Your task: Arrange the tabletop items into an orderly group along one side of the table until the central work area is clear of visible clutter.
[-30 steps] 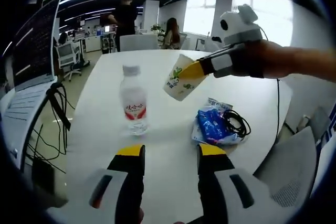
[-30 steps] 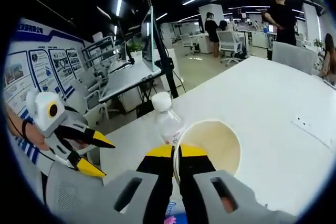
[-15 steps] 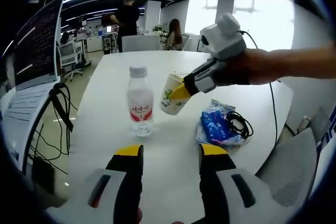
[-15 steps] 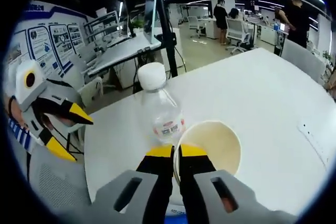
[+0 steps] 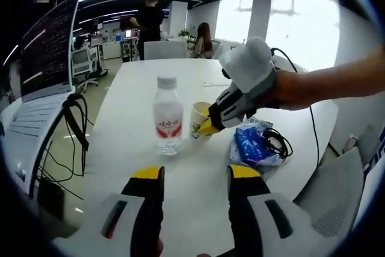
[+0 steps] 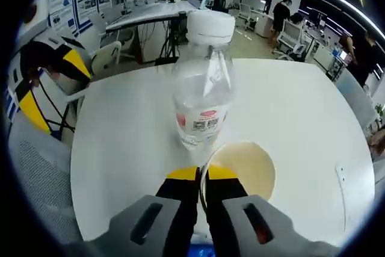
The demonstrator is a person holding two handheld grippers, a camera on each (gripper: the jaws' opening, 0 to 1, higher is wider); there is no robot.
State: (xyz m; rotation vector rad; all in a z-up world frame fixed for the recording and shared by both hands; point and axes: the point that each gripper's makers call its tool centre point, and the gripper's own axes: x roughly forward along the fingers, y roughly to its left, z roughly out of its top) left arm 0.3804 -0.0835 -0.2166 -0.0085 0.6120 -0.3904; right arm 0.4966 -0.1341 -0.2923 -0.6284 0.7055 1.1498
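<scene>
Two tools are at work over the white worktop [image 5: 126,142]. Nearest in the left gripper view, the left tool [image 5: 196,176] hangs with its yellow-tipped jaws spread and nothing between them, above bare surface at the near edge.

Beyond it stands a clear water bottle [image 5: 168,115], upright with its cap on. Just beside the bottle, the paper cup [image 5: 200,122] sits mouth up, its base at or very near the surface; I cannot tell whether it rests there. The right tool [image 6: 201,176] has its jaws pressed together on the cup's rim, one inside and one outside. In the right gripper view the bottle [image 6: 203,85] rises directly behind the cup [image 6: 245,170].

To the side of the cup lies a blue packet [image 5: 249,145] with a coiled black cable [image 5: 274,142] against it.

Judging by this, bottle, cup, packet and cable form a loose cluster toward one end. What looks left: letting go of the cup and perhaps tightening the packet and cable into line.
</scene>
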